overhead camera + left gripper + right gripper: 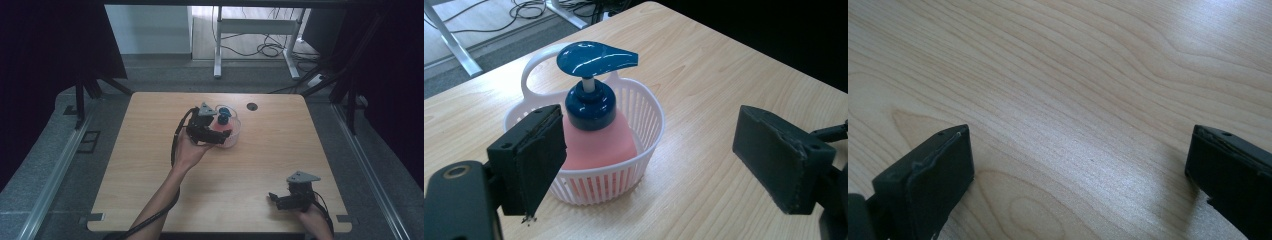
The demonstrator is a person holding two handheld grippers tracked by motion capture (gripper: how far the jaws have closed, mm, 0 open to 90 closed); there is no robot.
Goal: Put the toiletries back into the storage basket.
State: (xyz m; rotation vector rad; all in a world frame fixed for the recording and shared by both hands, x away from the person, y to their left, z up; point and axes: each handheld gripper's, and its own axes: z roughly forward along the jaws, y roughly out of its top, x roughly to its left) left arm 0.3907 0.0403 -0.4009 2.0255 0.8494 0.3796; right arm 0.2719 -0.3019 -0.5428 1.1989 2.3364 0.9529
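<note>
A pink soap bottle (599,140) with a blue pump head (594,57) stands upright in a small white slatted basket (644,105) with a loop handle, at the table's far middle. In the high view the basket (236,131) and the pump (223,114) sit just right of my left gripper (220,135). That left gripper (651,165) is open; one jaw is in front of the basket's near left side, the other is off to the right, nothing between them. My right gripper (276,200) rests low over the near right of the table. Its jaws (1078,170) stand wide open above bare wood.
The light wooden table (150,165) has a round cable hole (252,106) near its far edge. Beyond the table are a white desk frame (255,30) and cables on the floor. Dark curtains hang at both sides.
</note>
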